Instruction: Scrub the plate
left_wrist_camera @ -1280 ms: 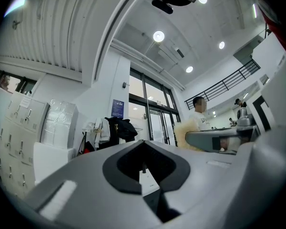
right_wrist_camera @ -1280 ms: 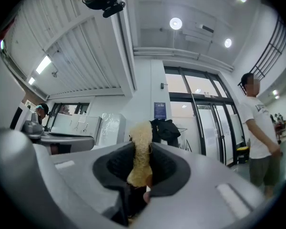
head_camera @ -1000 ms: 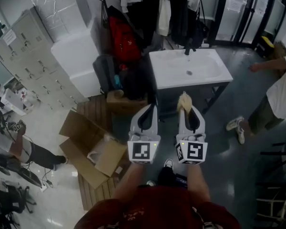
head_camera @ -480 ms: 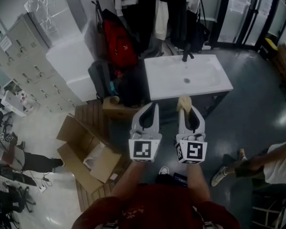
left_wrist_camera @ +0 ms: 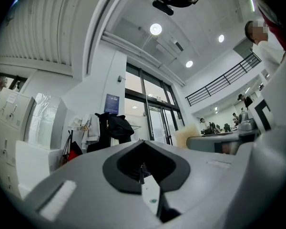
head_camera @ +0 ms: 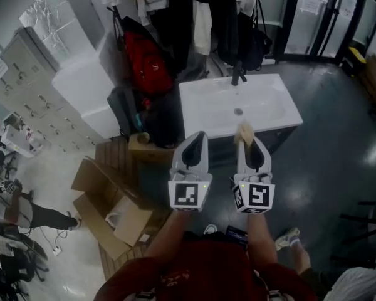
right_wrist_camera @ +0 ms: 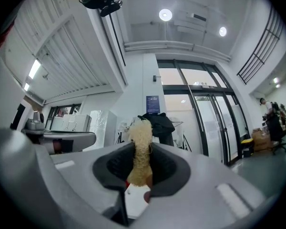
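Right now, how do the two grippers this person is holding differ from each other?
The right gripper is shut on a pale yellow scrubber that sticks out past its tip; the left gripper is shut on nothing. The left marker cube and the right marker cube bear different black patterns. Both grippers are light grey, held side by side and aimed towards the white sink.

A white washbasin point(head_camera: 269, 105) with a black faucet point(head_camera: 237, 74) stands on a dark floor. Just left of it hangs a red backpack point(head_camera: 141, 64), with a black bag point(head_camera: 122, 108) below. Dark coats point(head_camera: 200, 11) hang behind the basin. Opened cardboard boxes point(head_camera: 113, 202) lie well to its left by a wooden pallet point(head_camera: 122, 149), with grey lockers point(head_camera: 25, 99) beyond.
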### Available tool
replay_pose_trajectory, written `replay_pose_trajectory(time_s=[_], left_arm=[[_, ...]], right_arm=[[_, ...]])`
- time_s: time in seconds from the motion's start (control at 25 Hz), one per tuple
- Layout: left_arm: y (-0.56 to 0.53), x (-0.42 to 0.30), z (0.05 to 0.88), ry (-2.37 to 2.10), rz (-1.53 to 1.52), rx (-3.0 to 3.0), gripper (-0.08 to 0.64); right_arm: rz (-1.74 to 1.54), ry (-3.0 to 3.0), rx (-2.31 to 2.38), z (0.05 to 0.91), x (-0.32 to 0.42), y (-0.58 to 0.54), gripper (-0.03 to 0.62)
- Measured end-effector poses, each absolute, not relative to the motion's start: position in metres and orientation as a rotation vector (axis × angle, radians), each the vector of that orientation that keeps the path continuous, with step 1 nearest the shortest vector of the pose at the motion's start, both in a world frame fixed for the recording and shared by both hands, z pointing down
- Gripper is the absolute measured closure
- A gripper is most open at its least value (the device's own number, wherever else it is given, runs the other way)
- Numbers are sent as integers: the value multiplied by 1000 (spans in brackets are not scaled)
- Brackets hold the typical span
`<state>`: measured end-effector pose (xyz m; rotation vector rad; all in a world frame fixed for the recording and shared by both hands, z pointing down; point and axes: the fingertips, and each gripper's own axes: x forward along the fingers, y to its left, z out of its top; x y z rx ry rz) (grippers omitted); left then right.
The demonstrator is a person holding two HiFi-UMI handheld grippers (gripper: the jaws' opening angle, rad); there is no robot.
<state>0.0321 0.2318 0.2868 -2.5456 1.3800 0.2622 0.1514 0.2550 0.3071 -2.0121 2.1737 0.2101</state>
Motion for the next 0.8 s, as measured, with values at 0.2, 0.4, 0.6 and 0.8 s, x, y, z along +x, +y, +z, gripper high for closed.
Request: replay_pose_trajectory(time_s=[0.2, 0.4, 0.6, 0.8], left_arm=[[216, 42, 302, 1402, 231, -2544, 555], [194, 39, 312, 1401, 224, -2546, 555], [152, 25, 315, 1428, 250, -2549, 555], [105, -1, 314, 1452, 238, -2540, 555]], right_arm=[[186, 2178, -2001, 315, 163, 239, 511], [170, 2206, -2013, 331, 156, 215, 512], [219, 2233, -2003, 320, 142, 173, 511], [220, 2252, -1980, 315, 115, 124, 511]])
